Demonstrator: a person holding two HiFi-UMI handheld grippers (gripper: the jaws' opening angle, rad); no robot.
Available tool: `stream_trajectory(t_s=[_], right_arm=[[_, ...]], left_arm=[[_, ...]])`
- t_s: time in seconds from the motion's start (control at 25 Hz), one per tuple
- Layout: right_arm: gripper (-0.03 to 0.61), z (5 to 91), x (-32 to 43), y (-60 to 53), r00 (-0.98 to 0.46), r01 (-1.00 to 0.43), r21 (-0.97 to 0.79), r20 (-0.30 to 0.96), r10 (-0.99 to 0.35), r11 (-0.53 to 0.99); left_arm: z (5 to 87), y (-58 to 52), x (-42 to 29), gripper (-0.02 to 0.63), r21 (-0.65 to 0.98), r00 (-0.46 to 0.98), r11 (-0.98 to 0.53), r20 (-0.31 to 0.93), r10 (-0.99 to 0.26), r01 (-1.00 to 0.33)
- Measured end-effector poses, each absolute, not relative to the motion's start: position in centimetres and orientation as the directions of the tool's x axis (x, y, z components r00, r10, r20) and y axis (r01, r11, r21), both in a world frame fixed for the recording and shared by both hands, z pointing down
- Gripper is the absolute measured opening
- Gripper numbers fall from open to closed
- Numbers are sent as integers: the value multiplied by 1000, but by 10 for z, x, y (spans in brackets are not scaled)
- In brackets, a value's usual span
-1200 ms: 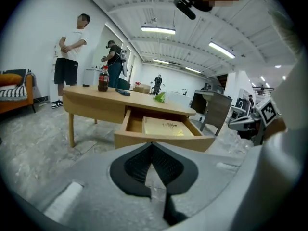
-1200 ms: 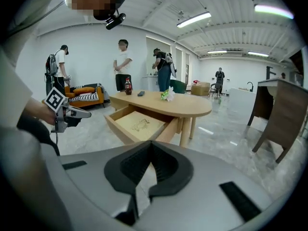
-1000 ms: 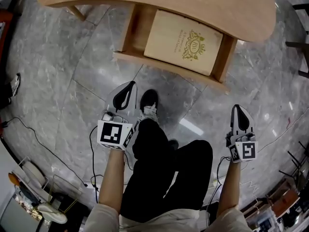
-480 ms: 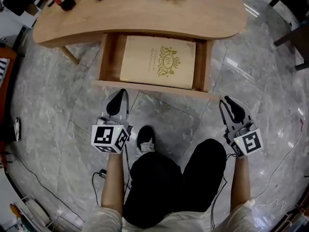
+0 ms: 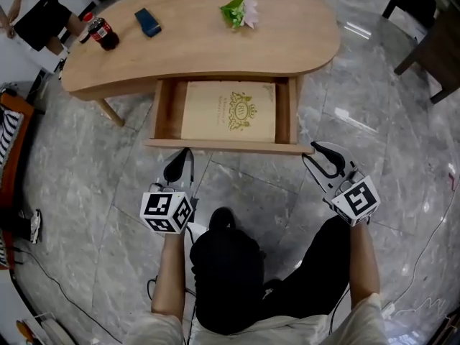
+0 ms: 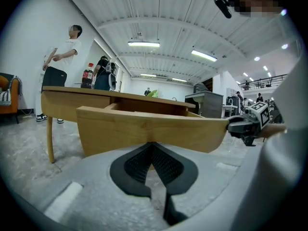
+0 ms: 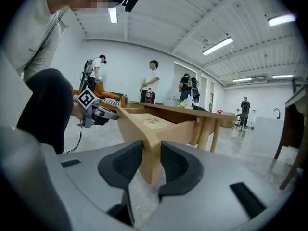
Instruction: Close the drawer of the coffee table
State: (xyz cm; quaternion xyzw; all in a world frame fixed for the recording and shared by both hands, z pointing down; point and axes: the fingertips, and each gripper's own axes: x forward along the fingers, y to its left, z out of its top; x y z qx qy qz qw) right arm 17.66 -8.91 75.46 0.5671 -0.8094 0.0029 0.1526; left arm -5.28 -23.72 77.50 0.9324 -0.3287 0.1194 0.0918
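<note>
The wooden coffee table [image 5: 201, 49] has its drawer [image 5: 223, 146] pulled out, with a tan book with a gold crest [image 5: 228, 111] lying inside. My left gripper [image 5: 180, 165] is shut and empty, its tips just short of the drawer front [image 6: 144, 129], left of middle. My right gripper [image 5: 323, 157] is at the drawer front's right end. Its jaws are opening, and in the right gripper view [image 7: 152, 148] the corner of the drawer front [image 7: 139, 129] stands in the gap between them; the pads do not press on it.
A cola bottle [image 5: 103, 31], a blue object [image 5: 149, 21] and a green-and-white bunch [image 5: 239, 10] stand on the tabletop. Dark chair legs [image 5: 424, 42] are at the far right. My black-trousered legs [image 5: 237, 264] are below the drawer. People stand in the background [image 7: 153, 81].
Both grippers have come forward to the drawer front. The right gripper's jaws, shut a second ago, now stand apart. The table and drawer now show in full.
</note>
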Motion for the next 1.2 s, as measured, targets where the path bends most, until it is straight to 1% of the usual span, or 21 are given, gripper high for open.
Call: stream_trajectory(t_s=[0.12, 0.32, 0.6, 0.84, 1.2], right_arm=[[123, 755, 174, -87, -314, -916, 168, 259, -913, 363], [118, 754, 174, -86, -329, -909, 171, 269, -905, 381], [115, 746, 175, -88, -343, -914, 137, 238, -908, 381], [114, 737, 178, -95, -344, -915, 137, 226, -911, 380], [112, 732, 181, -99, -343, -922, 106, 224, -912, 373]], left_arm=[[775, -236, -54, 6, 89, 769, -785, 294, -568, -614], [773, -236, -54, 6, 116, 785, -789, 263, -561, -603], [765, -240, -53, 6, 136, 792, -788, 244, -560, -600], [757, -248, -50, 6, 140, 783, -779, 249, -569, -611], [751, -253, -47, 6, 101, 779, -793, 297, -553, -601]])
